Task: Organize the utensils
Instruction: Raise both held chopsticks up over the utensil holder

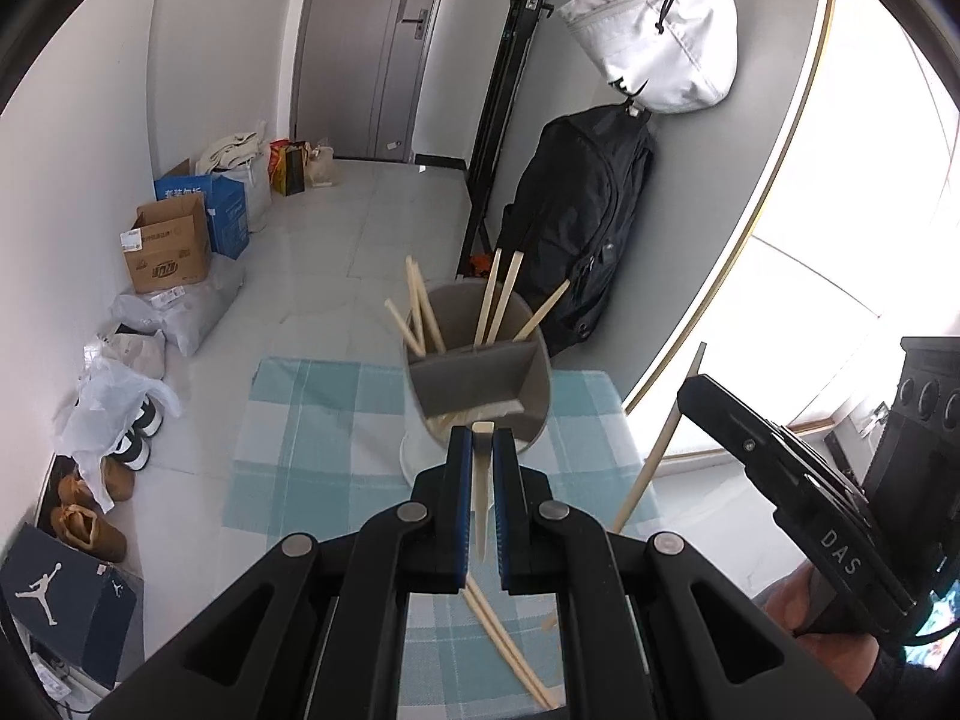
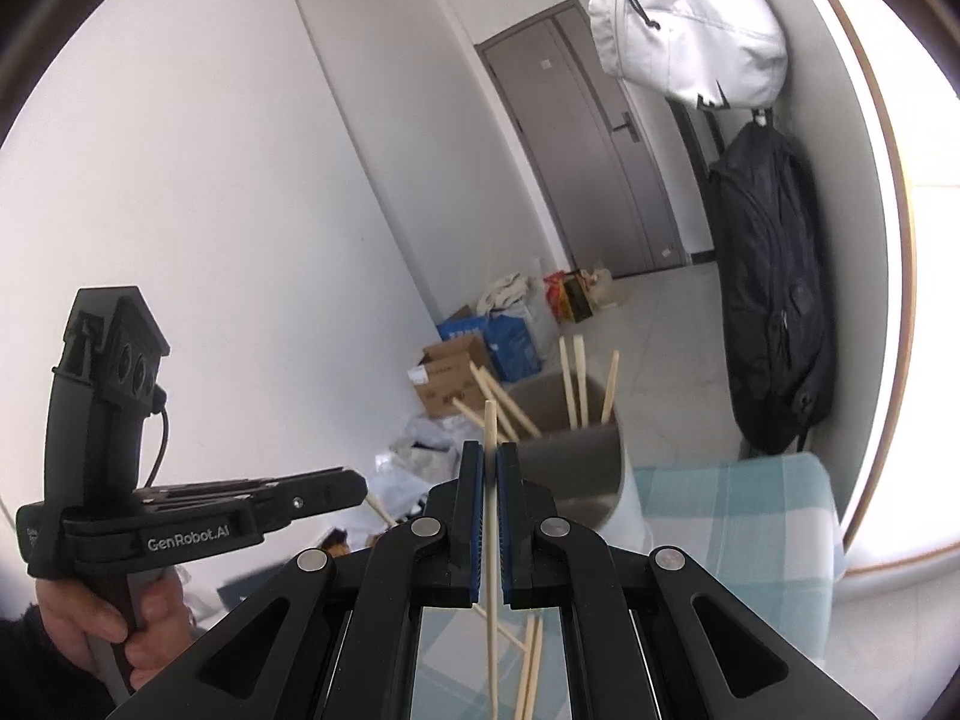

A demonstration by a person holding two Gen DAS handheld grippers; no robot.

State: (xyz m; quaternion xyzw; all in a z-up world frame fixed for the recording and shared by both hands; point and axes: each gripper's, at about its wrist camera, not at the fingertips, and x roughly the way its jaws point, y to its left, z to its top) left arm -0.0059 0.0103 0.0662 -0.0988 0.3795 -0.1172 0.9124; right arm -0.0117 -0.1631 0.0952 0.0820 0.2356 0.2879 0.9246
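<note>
A grey round utensil holder (image 1: pixel 480 372) with a divider stands on the blue checked tablecloth (image 1: pixel 312 420); several wooden chopsticks lean in its far compartment. My left gripper (image 1: pixel 482 438) is shut on one chopstick (image 1: pixel 482 498) just in front of the holder. My right gripper (image 1: pixel 690 387) enters from the right, shut on another chopstick (image 1: pixel 657 456) held steeply. In the right wrist view my right gripper (image 2: pixel 490 450) clamps that chopstick (image 2: pixel 491 540) upright before the holder (image 2: pixel 570 450), and my left gripper (image 2: pixel 354 489) is at the left in a hand (image 2: pixel 144 618). Loose chopsticks (image 1: pixel 510 642) lie on the cloth below.
A black backpack (image 1: pixel 582 222) and a white bag (image 1: pixel 660 30) hang on the wall behind the table. Cardboard boxes (image 1: pixel 171 246), bags and shoes (image 1: pixel 90 528) line the floor at the left. A grey door (image 1: pixel 366 48) is at the far end.
</note>
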